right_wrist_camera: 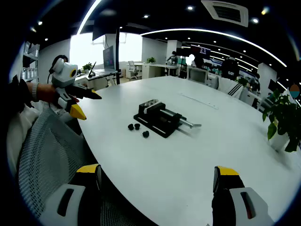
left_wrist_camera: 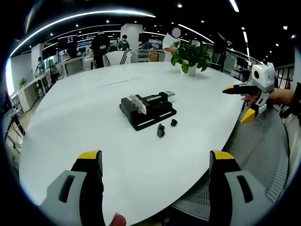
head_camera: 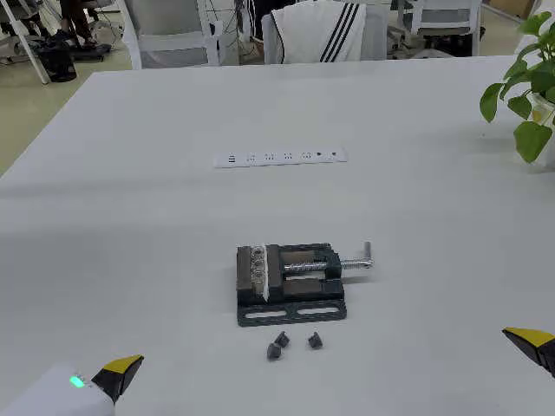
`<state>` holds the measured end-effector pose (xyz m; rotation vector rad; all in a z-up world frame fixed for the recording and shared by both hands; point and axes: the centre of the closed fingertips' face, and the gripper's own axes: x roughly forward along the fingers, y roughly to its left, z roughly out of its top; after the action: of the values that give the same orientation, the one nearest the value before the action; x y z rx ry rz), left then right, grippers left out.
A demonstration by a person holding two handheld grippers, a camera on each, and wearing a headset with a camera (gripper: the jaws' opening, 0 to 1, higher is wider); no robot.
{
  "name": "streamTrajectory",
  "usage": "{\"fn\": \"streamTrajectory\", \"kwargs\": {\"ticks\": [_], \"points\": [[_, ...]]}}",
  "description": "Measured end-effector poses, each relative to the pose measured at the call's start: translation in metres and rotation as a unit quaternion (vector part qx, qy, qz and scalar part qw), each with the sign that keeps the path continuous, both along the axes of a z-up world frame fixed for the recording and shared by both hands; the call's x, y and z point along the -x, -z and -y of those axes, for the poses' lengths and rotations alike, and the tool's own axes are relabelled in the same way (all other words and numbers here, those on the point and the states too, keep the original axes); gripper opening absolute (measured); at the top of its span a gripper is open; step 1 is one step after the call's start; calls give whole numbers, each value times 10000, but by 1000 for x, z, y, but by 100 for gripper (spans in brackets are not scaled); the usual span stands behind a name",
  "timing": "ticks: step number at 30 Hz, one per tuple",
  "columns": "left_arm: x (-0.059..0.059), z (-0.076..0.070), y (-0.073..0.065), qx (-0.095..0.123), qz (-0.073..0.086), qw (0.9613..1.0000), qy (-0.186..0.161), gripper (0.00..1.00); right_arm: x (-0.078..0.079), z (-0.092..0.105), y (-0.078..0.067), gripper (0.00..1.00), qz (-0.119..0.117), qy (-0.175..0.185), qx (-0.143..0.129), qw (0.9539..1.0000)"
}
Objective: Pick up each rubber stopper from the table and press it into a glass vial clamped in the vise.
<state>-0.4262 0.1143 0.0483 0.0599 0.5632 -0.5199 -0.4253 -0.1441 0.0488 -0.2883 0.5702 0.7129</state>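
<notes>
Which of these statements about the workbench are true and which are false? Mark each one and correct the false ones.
1. Three rubber stoppers lie on the table next to the vise. True.
2. The glass vials sit between the vise's jaws. True.
3. The left gripper is shut on a stopper. False: it is open and empty, well short of the stoppers.
4. The plant stands right beside the vise. False: it stands at the table's edge, far from the vise.
</notes>
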Motion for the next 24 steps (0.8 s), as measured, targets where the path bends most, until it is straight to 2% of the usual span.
{"fn": "streamTrajectory", "kwargs": {"ticks": [6, 24], "points": [[3, 0, 5, -96, -47, 9999, -16, 93, -3, -2, 1, 98, 7, 0, -2, 10000], [-4, 0, 5, -2, -81, 10000, -16, 94, -6, -1, 2, 98, -70, -32, 69, 9999]]}}
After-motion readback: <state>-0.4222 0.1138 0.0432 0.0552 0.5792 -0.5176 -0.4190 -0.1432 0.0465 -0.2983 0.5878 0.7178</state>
